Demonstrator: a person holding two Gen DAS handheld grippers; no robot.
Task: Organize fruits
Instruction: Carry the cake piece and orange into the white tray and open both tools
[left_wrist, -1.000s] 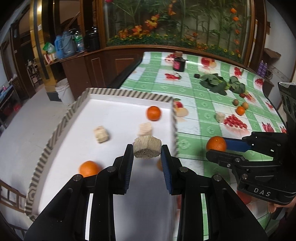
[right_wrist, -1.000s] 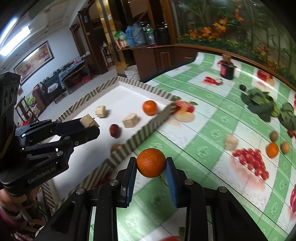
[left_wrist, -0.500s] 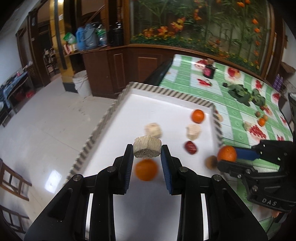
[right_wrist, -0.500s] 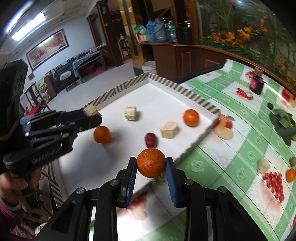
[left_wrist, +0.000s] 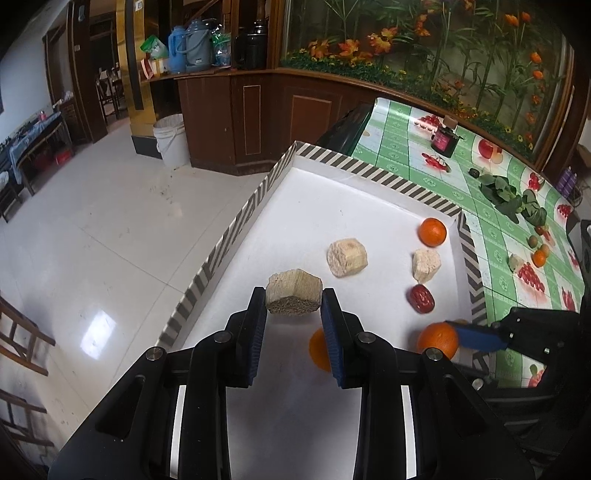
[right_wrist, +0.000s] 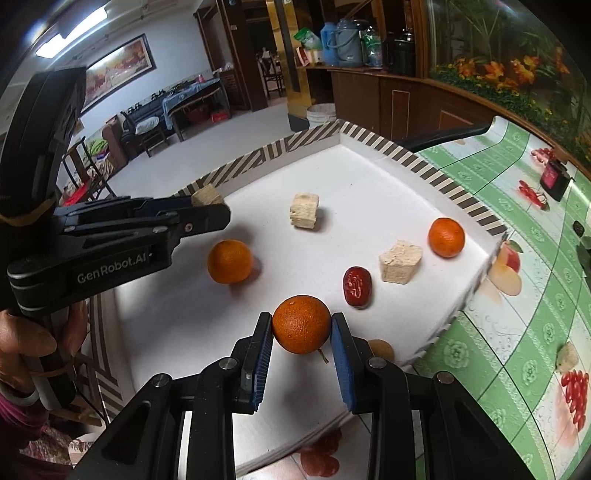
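Note:
My left gripper (left_wrist: 293, 301) is shut on a beige fibrous chunk (left_wrist: 293, 297) and holds it above the white tray (left_wrist: 332, 195) near its left rim. My right gripper (right_wrist: 301, 326) is shut on an orange (right_wrist: 301, 323) above the tray's near part; that orange also shows in the left wrist view (left_wrist: 437, 339). In the tray lie two oranges (right_wrist: 229, 261) (right_wrist: 446, 237), two beige chunks (right_wrist: 304, 211) (right_wrist: 399, 262), a red date (right_wrist: 357, 287) and a small brown fruit (right_wrist: 380, 349).
The tray has a striped rim (right_wrist: 443, 181) and sits at the end of a green checked table (right_wrist: 517, 332). On the table lie a beige chunk (right_wrist: 567, 356), small fruits (left_wrist: 537, 251), leafy greens (left_wrist: 509, 195) and a dark jar (left_wrist: 445, 138). The floor drops off left of the tray.
Both grippers moved left over the tray with their loads. The right gripper's orange went from over the tablecloth to over the tray.

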